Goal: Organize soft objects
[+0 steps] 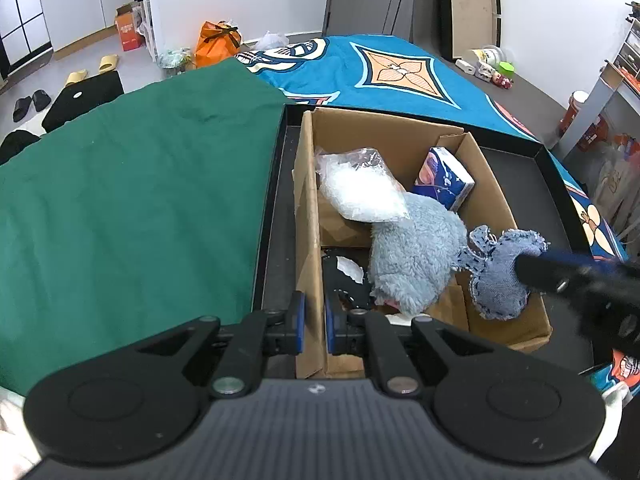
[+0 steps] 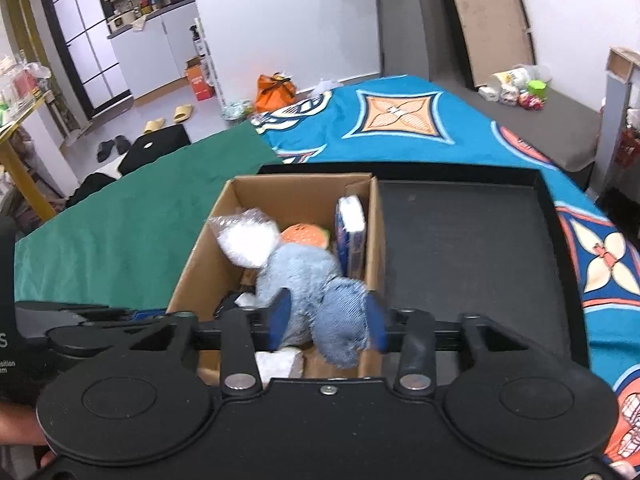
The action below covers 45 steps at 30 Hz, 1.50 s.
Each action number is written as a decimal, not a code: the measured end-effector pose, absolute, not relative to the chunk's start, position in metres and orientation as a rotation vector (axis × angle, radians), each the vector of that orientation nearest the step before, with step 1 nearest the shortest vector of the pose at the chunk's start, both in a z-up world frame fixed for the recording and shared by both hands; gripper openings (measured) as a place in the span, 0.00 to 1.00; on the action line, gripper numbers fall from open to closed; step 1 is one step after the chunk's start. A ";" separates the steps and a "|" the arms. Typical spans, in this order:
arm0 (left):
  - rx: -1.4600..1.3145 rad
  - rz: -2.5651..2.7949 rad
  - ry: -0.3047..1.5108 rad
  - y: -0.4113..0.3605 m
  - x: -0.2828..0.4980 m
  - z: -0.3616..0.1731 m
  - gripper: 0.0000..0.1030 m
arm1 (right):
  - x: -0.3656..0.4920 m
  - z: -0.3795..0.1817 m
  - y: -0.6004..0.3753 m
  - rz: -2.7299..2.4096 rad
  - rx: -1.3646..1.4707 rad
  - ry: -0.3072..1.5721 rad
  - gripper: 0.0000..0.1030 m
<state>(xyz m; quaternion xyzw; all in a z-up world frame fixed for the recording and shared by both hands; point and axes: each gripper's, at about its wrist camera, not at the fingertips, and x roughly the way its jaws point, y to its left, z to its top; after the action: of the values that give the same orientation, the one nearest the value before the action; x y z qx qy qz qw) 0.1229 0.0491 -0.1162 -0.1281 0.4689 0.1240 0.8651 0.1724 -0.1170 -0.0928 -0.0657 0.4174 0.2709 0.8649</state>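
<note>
A cardboard box (image 1: 308, 200) (image 2: 192, 264) stands inside a shallow black tray (image 2: 480, 240). It holds a fluffy light-blue plush (image 1: 416, 252) (image 2: 296, 272), a clear bag of white stuffing (image 1: 360, 188) (image 2: 248, 240), a blue tissue pack (image 1: 444, 178) (image 2: 350, 236) and an orange burger toy (image 2: 306, 234). My left gripper (image 1: 314, 322) is shut on the box's left wall at its near end. My right gripper (image 2: 328, 320) is open, its fingers wide apart around a denim fabric toy (image 1: 496, 272) (image 2: 344, 320) over the box's right side.
The tray (image 1: 276, 208) sits on a bed covered by a green cloth (image 1: 132, 200) (image 2: 132, 220) and a blue patterned blanket (image 1: 384, 64) (image 2: 400, 120). Slippers, an orange bag (image 1: 216, 42) and boxes lie on the floor beyond.
</note>
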 end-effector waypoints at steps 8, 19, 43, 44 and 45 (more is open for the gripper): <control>-0.261 0.257 0.972 0.048 0.118 -0.113 0.09 | 0.163 -0.100 -0.117 0.578 -0.135 0.884 0.18; -0.252 0.253 0.969 0.047 0.117 -0.111 0.09 | 0.183 -0.105 -0.138 0.487 -0.088 0.873 0.23; -0.118 0.206 0.970 0.019 0.117 -0.038 0.13 | 0.158 -0.058 -0.170 0.564 0.008 0.844 0.19; -0.132 0.200 0.974 0.021 0.117 -0.034 0.13 | 0.159 -0.056 -0.172 0.563 0.014 0.845 0.19; -0.139 0.203 0.981 0.023 0.117 -0.030 0.13 | 0.160 -0.054 -0.174 0.562 0.017 0.846 0.19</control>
<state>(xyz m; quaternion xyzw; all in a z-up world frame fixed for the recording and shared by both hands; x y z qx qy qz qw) 0.1172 0.0232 -0.0296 -0.0666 0.4697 0.0973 0.8749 0.1601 -0.1736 -0.0544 0.0083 0.4050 0.2691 0.8738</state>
